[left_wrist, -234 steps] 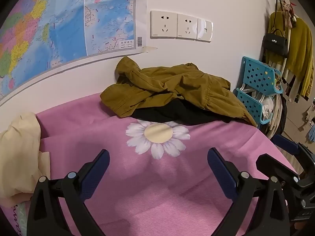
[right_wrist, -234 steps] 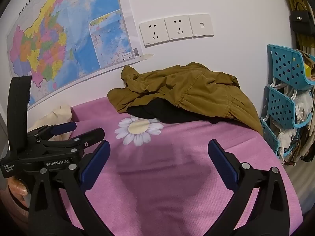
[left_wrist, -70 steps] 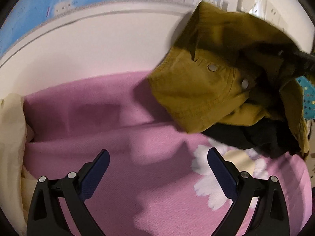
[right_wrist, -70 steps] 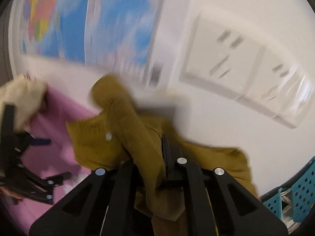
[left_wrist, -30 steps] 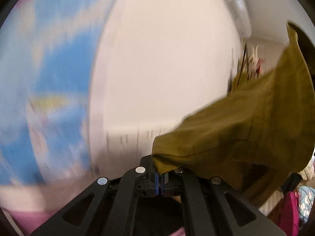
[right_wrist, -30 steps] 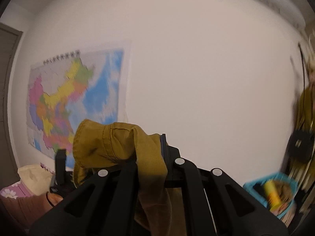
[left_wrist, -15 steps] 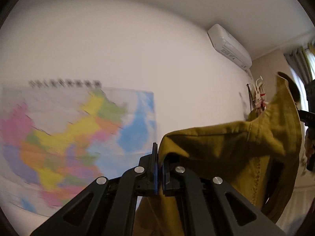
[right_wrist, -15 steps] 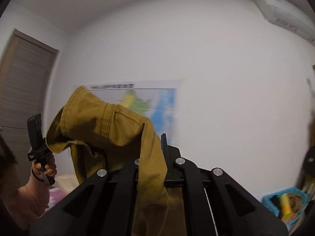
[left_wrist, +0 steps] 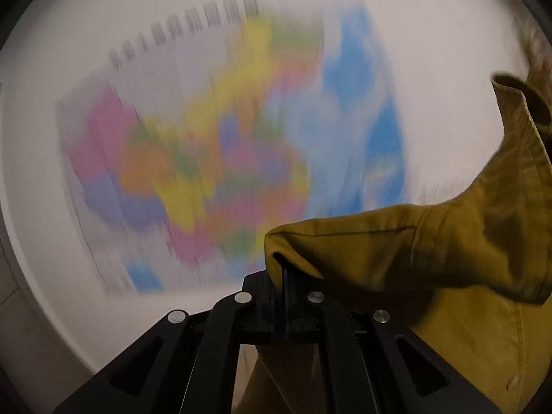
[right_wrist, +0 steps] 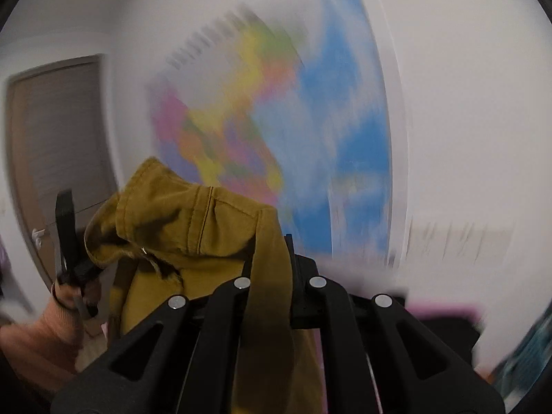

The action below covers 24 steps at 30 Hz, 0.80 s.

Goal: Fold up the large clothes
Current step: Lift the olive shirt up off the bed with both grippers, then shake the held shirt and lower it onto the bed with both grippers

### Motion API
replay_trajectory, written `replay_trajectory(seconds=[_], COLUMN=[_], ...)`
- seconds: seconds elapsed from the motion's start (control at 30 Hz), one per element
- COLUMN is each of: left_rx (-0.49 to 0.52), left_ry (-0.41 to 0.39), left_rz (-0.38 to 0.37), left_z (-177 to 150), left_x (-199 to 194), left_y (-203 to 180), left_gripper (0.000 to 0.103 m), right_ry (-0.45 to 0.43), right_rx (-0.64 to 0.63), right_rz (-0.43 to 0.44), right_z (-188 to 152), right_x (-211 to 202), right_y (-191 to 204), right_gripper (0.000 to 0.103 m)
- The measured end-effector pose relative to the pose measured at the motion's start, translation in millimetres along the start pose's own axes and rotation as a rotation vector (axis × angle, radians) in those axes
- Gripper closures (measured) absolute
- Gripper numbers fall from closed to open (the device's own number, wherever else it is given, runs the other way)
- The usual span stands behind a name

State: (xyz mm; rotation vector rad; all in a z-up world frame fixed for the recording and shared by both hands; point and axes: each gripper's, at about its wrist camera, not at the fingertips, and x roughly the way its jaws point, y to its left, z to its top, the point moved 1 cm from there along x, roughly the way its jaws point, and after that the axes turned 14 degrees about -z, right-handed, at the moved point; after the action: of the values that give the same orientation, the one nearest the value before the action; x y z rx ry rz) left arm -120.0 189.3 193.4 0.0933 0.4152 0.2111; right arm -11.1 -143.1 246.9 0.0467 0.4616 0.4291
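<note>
The mustard jacket (left_wrist: 448, 248) is now held up in the air, pinched at two spots by the left gripper (left_wrist: 281, 276) and right gripper (right_wrist: 272, 258), so it's ready for laying flat. Half a second ago the map (left_wrist: 214, 158) was sharp; now it's blurred.

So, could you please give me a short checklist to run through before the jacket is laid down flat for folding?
1. Left tool shut on the jacket: ok.
2. Right tool shut on the jacket: ok.
3. Jacket spread flat between the tools: not ok, it hangs bunched.
4. Landing spot visible: not ok, both views face the map on the wall.
5. Sleeves free of tangles: cannot tell.
6. Views sharp enough to aim: not ok, the background is blurred.
</note>
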Motion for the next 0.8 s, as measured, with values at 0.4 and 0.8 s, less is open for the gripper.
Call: replay_trajectory(seconds=[0.4,0.8], left_rx=[-0.196,0.069], left_ry=[0.309,0.501], left_rz=[-0.067,-0.423], left_z=[-107.4,-133.4], left_x=[211.9,230.6], left_y=[54.5,18.0], left_gripper=[0.102,0.016], right_ry=[0.45,0.461], right_rx=[0.231,0.289], right_rz=[-0.112,-0.109], right_z=[-140.7,-147.3], right_x=[249.6,267.8], right_y=[-83.5,-96.0], right_gripper=[0.099,0.099])
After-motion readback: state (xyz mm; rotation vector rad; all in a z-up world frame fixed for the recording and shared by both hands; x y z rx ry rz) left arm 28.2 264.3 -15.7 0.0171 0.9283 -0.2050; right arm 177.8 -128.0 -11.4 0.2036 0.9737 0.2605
